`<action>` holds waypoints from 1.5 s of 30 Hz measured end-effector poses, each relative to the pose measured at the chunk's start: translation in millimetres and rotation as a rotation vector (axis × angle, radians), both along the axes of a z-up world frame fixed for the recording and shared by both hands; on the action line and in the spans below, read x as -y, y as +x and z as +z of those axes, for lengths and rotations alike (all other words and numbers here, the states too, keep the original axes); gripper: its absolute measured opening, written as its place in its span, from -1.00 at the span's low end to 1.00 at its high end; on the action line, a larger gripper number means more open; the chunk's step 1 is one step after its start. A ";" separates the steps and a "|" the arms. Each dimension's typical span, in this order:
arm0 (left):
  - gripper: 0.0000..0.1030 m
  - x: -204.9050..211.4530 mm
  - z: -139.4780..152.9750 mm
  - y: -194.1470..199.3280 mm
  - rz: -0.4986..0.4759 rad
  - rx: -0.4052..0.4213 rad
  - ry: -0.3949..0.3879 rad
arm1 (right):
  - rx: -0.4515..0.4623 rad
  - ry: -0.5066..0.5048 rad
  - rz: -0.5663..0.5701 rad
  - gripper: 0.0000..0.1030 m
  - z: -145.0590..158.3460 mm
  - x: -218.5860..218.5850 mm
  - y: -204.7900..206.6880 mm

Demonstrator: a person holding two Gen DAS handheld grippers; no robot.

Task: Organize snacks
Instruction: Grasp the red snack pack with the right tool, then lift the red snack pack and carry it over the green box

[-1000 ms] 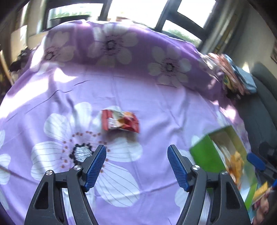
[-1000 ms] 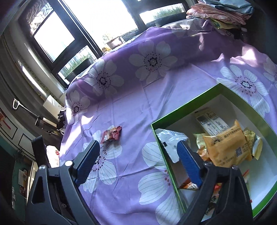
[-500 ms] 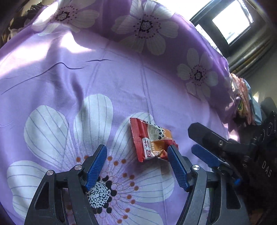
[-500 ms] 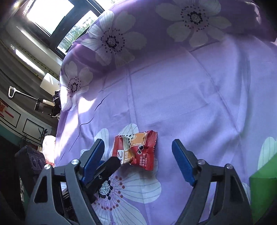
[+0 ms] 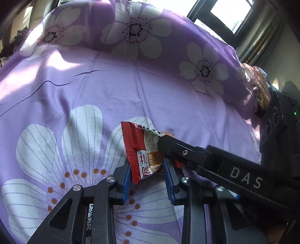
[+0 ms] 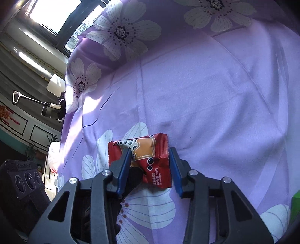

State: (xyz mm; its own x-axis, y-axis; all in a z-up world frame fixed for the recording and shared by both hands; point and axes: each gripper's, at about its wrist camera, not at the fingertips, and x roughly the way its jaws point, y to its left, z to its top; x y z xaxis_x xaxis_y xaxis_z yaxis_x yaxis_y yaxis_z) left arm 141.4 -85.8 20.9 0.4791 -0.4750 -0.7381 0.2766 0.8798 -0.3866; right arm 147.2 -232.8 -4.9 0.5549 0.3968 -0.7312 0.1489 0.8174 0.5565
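Red-orange snack packet [image 5: 138, 150]; purple white-flowered cloth [image 5: 168, 97].

Left wrist view: the camera is looking forward and steeply down along its own jaws, sitting close over the purple flowered cloth [image 5: 105, 97], with windows [image 5: 232, 13] beyond the far edge. Right wrist view: this camera is likewise tilting down from close range. Both views are sharing the red snack packet [image 5: 142, 150] [image 6: 148, 159] and the white flower print beneath it.
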 end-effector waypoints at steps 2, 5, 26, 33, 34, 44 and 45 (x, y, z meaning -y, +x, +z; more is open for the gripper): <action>-0.41 3.6 7.5 -8.2 -0.003 0.016 0.039 | -0.001 0.017 -0.005 -0.20 2.0 -0.3 -5.1; -0.41 0.0 19.5 -22.3 0.005 0.028 0.035 | 0.015 0.063 -0.002 -0.20 11.1 0.2 -17.2; -0.41 47.4 110.4 -199.0 -0.162 0.223 0.039 | 0.178 -0.099 -0.112 -0.10 117.2 31.5 -206.9; -0.41 105.3 133.1 -224.6 -0.289 0.258 0.000 | 0.228 -0.146 -0.227 -0.06 141.8 85.6 -245.6; -0.41 113.9 134.6 -227.3 -0.308 0.262 -0.005 | 0.231 -0.149 -0.247 -0.05 143.1 93.8 -250.0; -0.41 183.9 116.0 -229.5 -0.440 0.204 -0.036 | 0.180 -0.151 -0.390 -0.01 126.2 158.6 -277.5; -0.41 188.7 113.0 -227.9 -0.450 0.193 -0.038 | 0.169 -0.145 -0.400 -0.01 122.8 163.1 -277.5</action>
